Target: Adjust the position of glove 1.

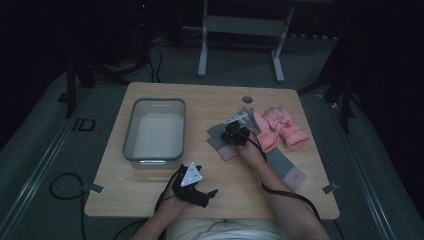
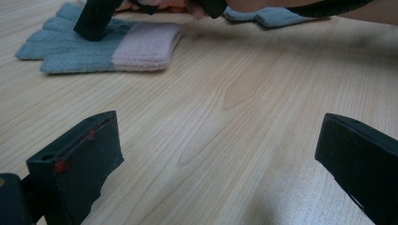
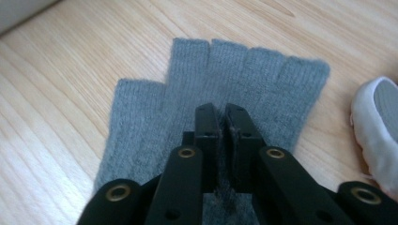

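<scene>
The right gripper (image 3: 223,112) is pressing down on the grey glove (image 3: 244,75), its jaws drawn almost together and pinching a small fold of the knit at the palm, directly under the tips. Ahead of the jaws the glove's four fingers are fanning out flat on the wooden table (image 3: 56,108), with the thumb off to one side; the pink cuff (image 2: 145,49) is trailing back toward the wrist. To do this pick well, the pinch is probably needing enough cloth between the pads that the knit is not slipping out on the lift, so I would judge a straight rise is best, watching that the whole glove is coming along. Just beyond the jaws to one side, a pale pink glove (image 3: 380,126) is lying close, and a tug sideways could drag it. The left gripper (image 2: 220,154) is hovering low over bare wood, its jaws standing wide apart and holding nothing. Farther off to the left, the clear bin (image 1: 131,131) is sitting empty, likely where the glove is going.
</scene>
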`<action>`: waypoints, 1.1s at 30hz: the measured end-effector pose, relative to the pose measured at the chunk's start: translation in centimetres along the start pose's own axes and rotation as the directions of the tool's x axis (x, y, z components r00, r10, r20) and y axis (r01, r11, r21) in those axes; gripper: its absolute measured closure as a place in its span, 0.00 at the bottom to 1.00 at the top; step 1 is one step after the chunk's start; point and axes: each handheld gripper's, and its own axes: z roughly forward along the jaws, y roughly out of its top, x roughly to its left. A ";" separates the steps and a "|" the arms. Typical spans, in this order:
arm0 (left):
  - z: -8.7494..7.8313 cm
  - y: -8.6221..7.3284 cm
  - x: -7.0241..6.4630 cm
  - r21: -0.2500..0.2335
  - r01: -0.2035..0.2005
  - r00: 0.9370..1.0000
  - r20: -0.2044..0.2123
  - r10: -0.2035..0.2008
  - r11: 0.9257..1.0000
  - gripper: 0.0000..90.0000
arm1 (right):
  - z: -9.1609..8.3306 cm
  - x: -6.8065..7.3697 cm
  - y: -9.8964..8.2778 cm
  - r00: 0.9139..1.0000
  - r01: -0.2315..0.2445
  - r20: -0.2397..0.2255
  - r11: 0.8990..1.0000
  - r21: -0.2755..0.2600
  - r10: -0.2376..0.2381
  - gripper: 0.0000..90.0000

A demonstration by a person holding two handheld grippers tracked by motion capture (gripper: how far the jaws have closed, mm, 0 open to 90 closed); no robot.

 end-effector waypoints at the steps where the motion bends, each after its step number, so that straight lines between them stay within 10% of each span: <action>1: 0.0 0.0 0.0 0.000 0.000 1.000 0.000 0.000 1.000 0.00 | 0.0 0.0 0.0 1.000 -0.011 0.000 1.000 0.002 0.011 0.95; 12: 0.0 0.0 0.0 -0.005 0.007 1.000 0.001 -0.007 1.000 0.00 | -8.0 2.1 0.5 0.986 -0.162 0.023 0.975 -0.150 0.168 0.96; 17: -0.1 0.0 0.1 -0.007 0.012 1.000 -0.009 -0.012 1.000 0.00 | -12.1 3.6 -0.8 0.969 -0.237 0.024 0.949 -0.207 0.248 0.96; 33: 0.0 0.0 0.1 -0.002 0.009 1.000 -0.010 -0.009 1.000 0.00 | -10.8 6.1 -7.4 0.922 -0.377 0.023 0.911 -0.166 0.386 0.96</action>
